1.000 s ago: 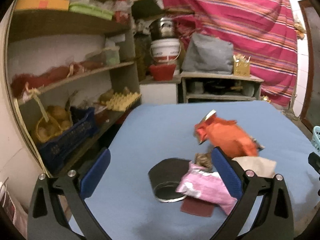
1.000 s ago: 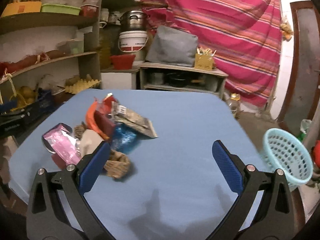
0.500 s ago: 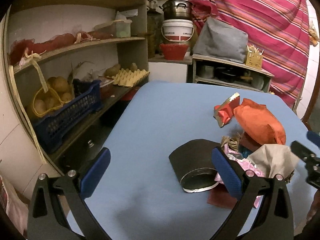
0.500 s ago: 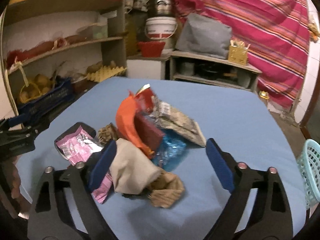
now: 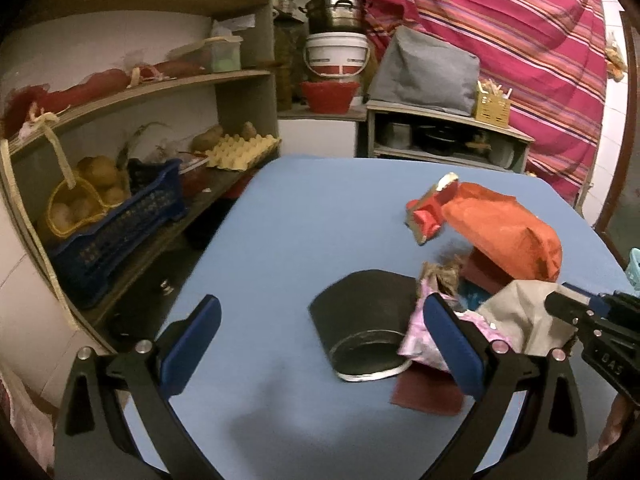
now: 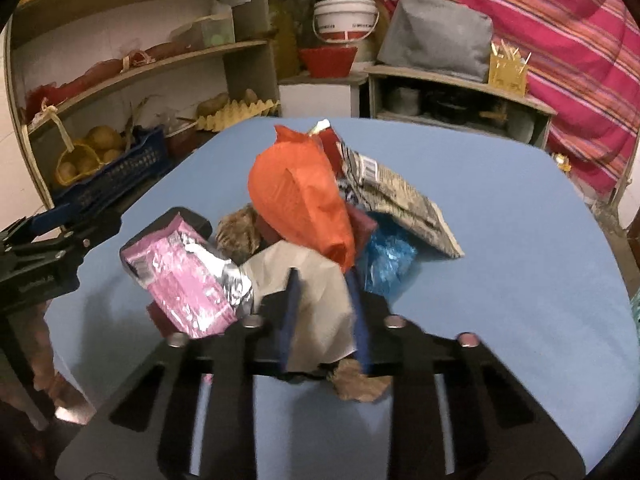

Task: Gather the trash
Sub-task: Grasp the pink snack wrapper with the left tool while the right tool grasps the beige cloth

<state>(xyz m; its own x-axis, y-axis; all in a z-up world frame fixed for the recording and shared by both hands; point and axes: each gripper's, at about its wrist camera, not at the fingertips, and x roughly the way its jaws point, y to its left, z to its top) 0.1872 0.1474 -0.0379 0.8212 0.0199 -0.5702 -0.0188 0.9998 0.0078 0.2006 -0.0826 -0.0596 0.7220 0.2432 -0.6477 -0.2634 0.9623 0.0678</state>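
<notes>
A pile of trash lies on the blue table (image 6: 520,280): an orange bag (image 6: 296,196), a pink foil packet (image 6: 188,280), a blue wrapper (image 6: 386,260), a printed grey packet (image 6: 396,196) and a beige paper wad (image 6: 316,296). My right gripper (image 6: 322,292) is shut on the beige paper wad. My left gripper (image 5: 320,332) is open and empty, left of the pile, beside a black flattened can (image 5: 366,316). The orange bag (image 5: 504,232), pink packet (image 5: 420,340) and beige wad (image 5: 520,316) also show in the left wrist view.
Shelves with a blue crate (image 5: 116,228), a basket of potatoes (image 5: 76,204) and an egg tray (image 5: 240,152) stand left of the table. A low cabinet (image 5: 444,136) and a striped curtain (image 5: 520,40) are behind. A teal basket's edge (image 5: 634,268) shows at far right.
My right gripper moved in over the pile and closed from open onto the beige paper wad. My left gripper stayed open and shifted slightly left of the pile.
</notes>
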